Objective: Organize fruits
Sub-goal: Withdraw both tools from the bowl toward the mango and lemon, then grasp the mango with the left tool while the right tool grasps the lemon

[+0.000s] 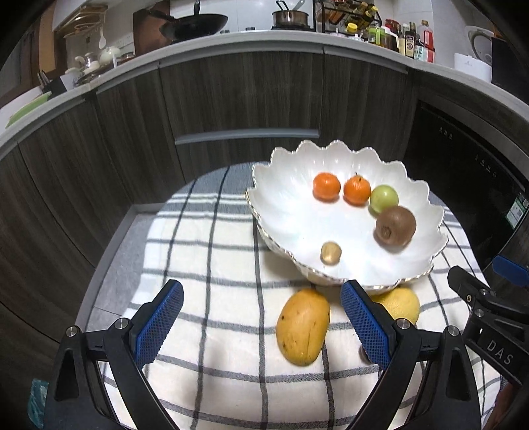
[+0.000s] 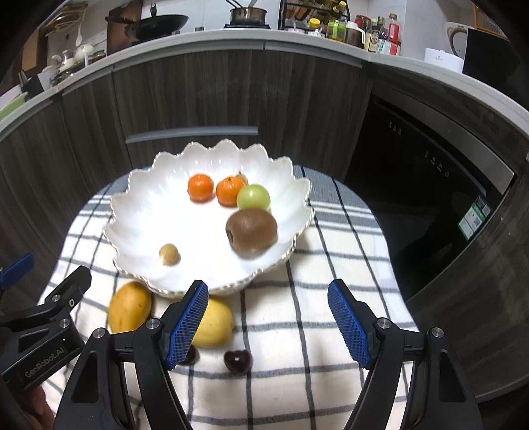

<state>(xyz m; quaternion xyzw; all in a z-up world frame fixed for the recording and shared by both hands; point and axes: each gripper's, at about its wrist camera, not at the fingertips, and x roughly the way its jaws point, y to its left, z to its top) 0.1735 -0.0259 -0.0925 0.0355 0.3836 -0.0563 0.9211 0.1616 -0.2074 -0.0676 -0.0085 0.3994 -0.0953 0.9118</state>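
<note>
A white scalloped bowl (image 1: 287,211) (image 2: 145,218) stands on a checked cloth. In it lie two tangerines (image 1: 326,186) (image 2: 200,187), a green fruit (image 1: 384,197) (image 2: 253,197), a brown kiwi (image 1: 395,226) (image 2: 252,230) and a small tan longan (image 1: 330,253) (image 2: 169,254). In front of the bowl on the cloth lie an orange-yellow mango (image 1: 303,325) (image 2: 129,307), a yellow fruit (image 1: 401,304) (image 2: 215,325) and two dark cherries (image 2: 237,361). My left gripper (image 1: 261,317) is open and empty above the cloth, near the mango. My right gripper (image 2: 267,321) is open and empty above the cloth in front of the bowl.
The checked cloth (image 1: 205,251) (image 2: 334,264) covers a small round table. Dark wooden cabinets (image 1: 231,99) and a black oven (image 2: 429,185) stand behind it. The counter above carries a wok (image 1: 195,24), a pot and bottles.
</note>
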